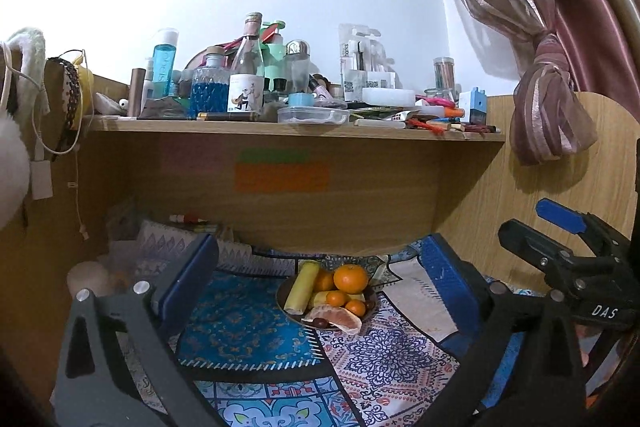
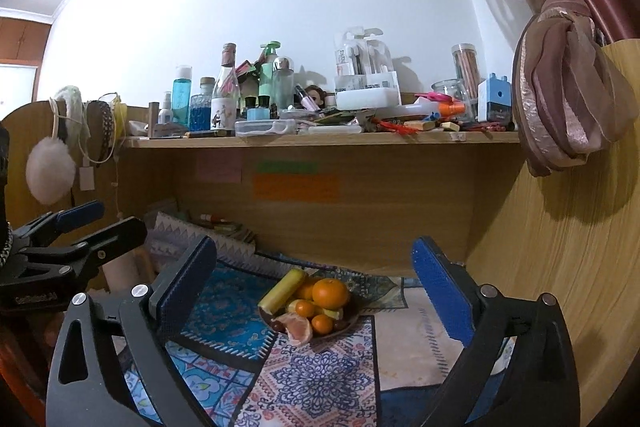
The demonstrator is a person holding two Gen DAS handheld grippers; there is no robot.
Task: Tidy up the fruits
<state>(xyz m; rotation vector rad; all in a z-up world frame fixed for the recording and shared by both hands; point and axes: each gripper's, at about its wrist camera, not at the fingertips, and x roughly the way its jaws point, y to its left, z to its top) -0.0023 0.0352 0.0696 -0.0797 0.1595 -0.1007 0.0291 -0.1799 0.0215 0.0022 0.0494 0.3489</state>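
A dark plate [image 1: 281, 301] [image 2: 353, 317] of fruit sits on the patterned cloth under the shelf. It holds a large tangerine [image 1: 351, 278] [image 2: 330, 293], smaller tangerines [image 1: 355, 307] [image 2: 322, 323], a pale yellow banana piece [image 1: 302, 287] [image 2: 282, 290], a peeled pink citrus segment [image 1: 340, 319] [image 2: 299, 329] and a small dark fruit. My left gripper [image 1: 318, 243] is open, well short of the plate, with nothing between its blue pads. My right gripper [image 2: 313, 245] is open too and holds nothing, equally far back. Each gripper shows from the side in the other's view.
A wooden shelf [image 1: 296, 130] [image 2: 320, 139] above is crowded with bottles, boxes and pens. A knotted pink curtain [image 1: 548, 99] [image 2: 568, 87] hangs against the right wooden panel. A white pompom [image 2: 50, 167] and cords hang at the left. Rolled cloths lie at the back left.
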